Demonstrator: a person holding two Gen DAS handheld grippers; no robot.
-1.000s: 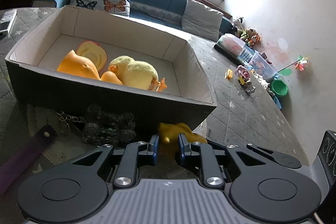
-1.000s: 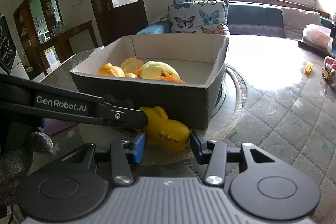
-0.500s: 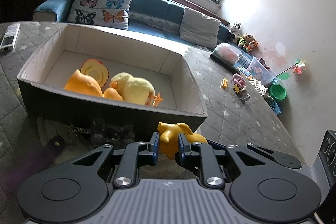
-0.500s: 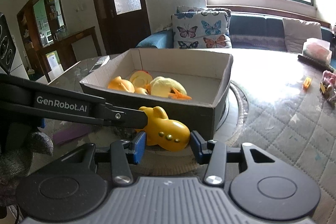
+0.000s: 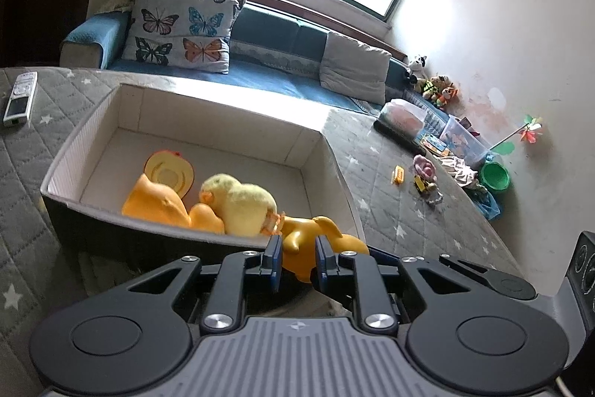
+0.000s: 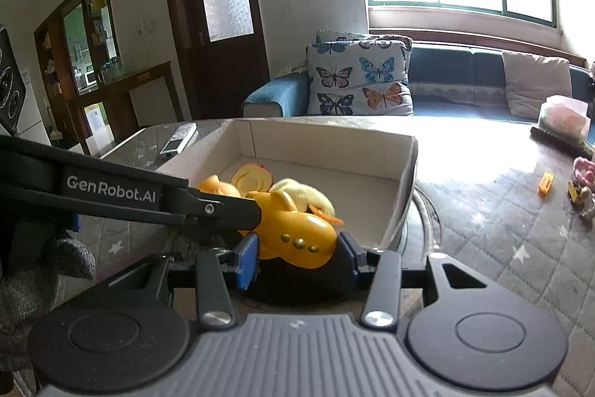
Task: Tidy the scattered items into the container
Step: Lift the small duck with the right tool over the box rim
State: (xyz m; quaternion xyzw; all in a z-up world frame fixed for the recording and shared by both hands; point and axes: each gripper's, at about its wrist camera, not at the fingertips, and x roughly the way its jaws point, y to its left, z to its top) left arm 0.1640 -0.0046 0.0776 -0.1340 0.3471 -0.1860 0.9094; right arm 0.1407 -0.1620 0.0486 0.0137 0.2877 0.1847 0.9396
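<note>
Yellow plastic toy [image 5: 297, 250], clenched by the left tool [image 5: 296, 259], now hangs higher than a second ago, level with the box [image 5: 323, 151] rim. Right tool [image 6: 297, 257] stands spread around it; whether its pads touch, I cannot tell. Three toys lie inside the box: orange duck [image 5: 156, 201], plush chick [image 5: 241, 199], disc [image 5: 169, 170]. Beyond, one remote [image 5: 20, 98] on the worktop [image 5: 390, 203].
</note>
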